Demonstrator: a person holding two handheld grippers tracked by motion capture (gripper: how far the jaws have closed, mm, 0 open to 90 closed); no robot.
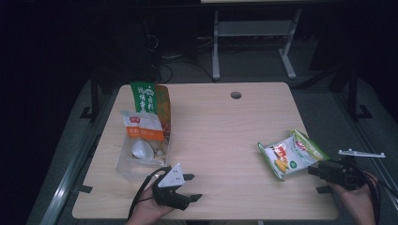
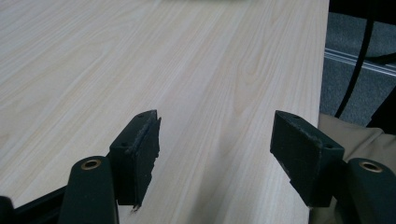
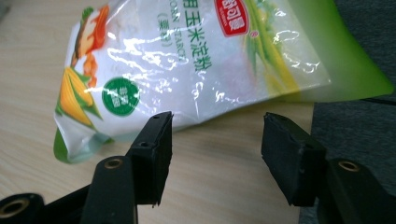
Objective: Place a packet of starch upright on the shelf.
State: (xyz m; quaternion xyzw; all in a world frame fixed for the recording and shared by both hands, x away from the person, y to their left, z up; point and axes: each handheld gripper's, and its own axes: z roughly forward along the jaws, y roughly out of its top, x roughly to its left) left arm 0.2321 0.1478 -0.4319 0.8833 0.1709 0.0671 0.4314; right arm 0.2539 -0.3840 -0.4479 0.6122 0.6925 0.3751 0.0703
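A white and green corn-starch bag (image 1: 291,154) lies flat near the table's right edge. In the right gripper view the bag (image 3: 187,60) is just beyond the jaws, which stand apart over bare wood and touch nothing. My right gripper (image 1: 313,171) (image 3: 218,119) is open, at the bag's near right corner. My left gripper (image 1: 193,187) (image 2: 217,119) is open too, low over the table's front edge, pointing right with nothing between its jaws.
At the left of the wooden table (image 1: 225,126) stands a clear plastic bin (image 1: 126,166) holding a white-orange packet (image 1: 143,129) and a green-orange bag (image 1: 152,101). A cable hole (image 1: 236,95) sits at the far side. The table's right edge (image 2: 322,56) drops to grey floor.
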